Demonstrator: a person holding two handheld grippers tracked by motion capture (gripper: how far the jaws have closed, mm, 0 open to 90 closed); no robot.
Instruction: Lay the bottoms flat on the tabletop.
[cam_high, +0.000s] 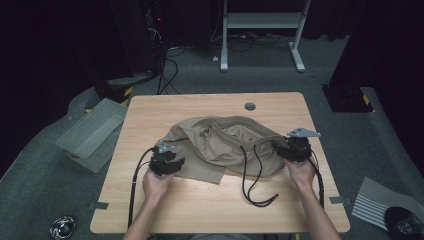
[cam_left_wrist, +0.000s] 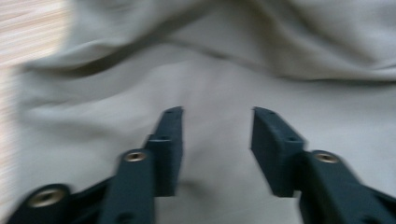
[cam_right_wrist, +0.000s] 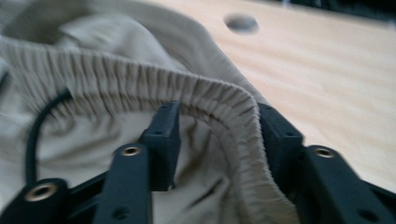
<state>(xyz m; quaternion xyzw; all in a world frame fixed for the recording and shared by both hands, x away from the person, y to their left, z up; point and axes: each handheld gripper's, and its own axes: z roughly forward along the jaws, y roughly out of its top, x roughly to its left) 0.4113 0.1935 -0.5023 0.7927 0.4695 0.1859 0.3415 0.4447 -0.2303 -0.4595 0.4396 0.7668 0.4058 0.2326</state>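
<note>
A crumpled pair of tan cloth shorts with an elastic waistband lies mid-table on the light wooden tabletop, its black drawstring trailing toward the near edge. The left gripper hovers over the left leg fabric, jaws wide apart. The right gripper straddles the ribbed waistband at the shorts' right side, jaws spread either side of it.

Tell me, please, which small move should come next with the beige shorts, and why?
Probably close the right hand-held gripper: its open jaws already straddle the elastic waistband of the shorts. The left hand-held gripper is open over flat fabric, so it grips nothing yet.
</note>
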